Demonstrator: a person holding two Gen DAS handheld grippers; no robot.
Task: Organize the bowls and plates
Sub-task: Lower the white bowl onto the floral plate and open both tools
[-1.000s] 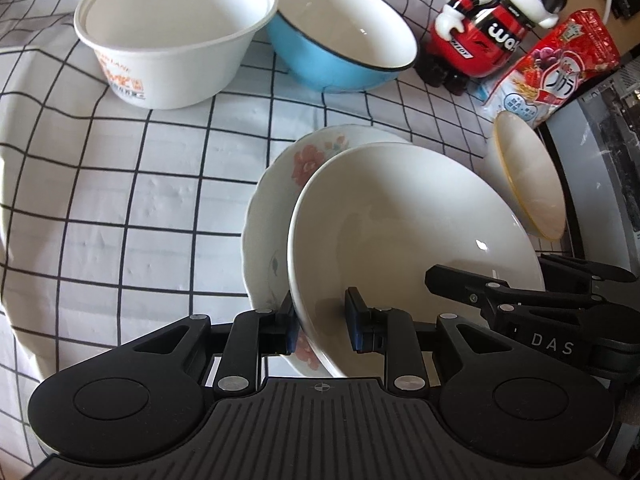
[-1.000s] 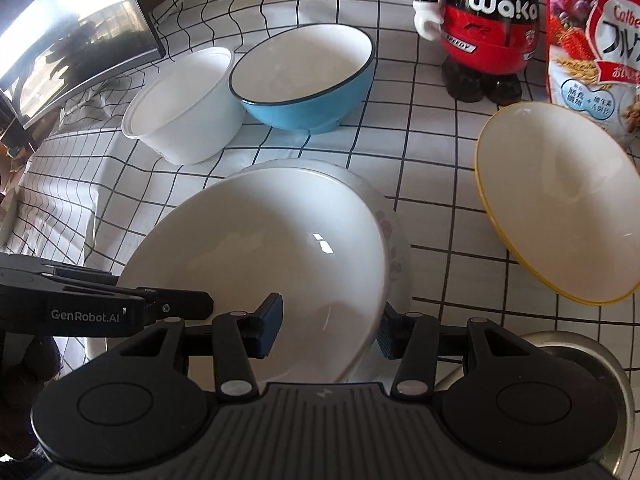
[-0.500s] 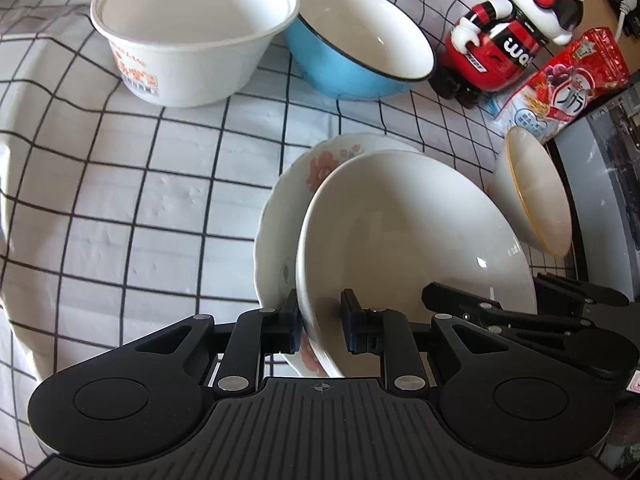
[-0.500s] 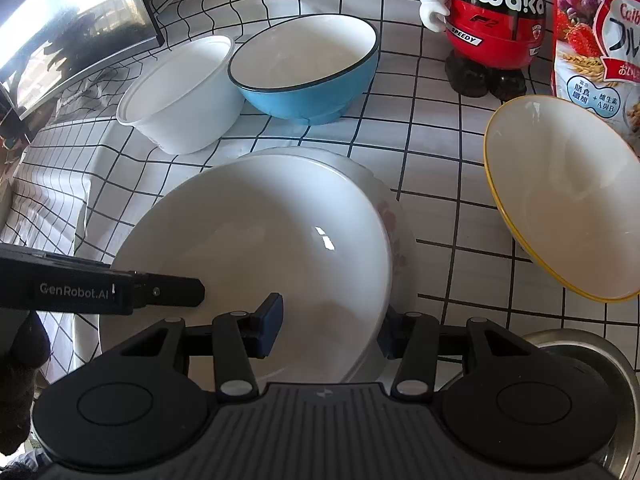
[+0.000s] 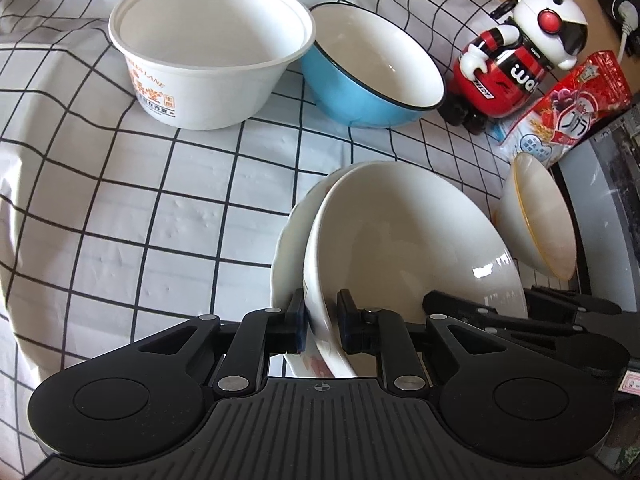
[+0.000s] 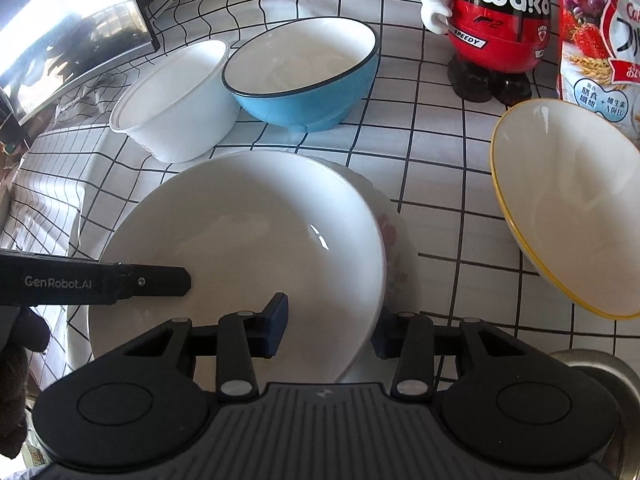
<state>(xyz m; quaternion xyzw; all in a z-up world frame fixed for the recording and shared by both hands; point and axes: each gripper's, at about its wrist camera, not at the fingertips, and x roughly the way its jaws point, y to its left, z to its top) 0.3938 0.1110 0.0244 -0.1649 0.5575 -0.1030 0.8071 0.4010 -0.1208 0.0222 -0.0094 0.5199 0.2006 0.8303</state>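
Stacking step in hand; white bowl (image 5: 404, 240) sits tilted in flowered plate (image 5: 286, 248), near the blue bowl (image 5: 372, 76); left gripper (image 5: 322, 320), jaws just closing, pinches bowl's rim; right gripper (image 6: 332, 322) straddles opposite rim, closing, pads apart from it; next: finish right grip, settle level.

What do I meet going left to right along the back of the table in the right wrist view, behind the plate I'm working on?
White plastic tub → blue bowl → red robot figurine → cereal bag.
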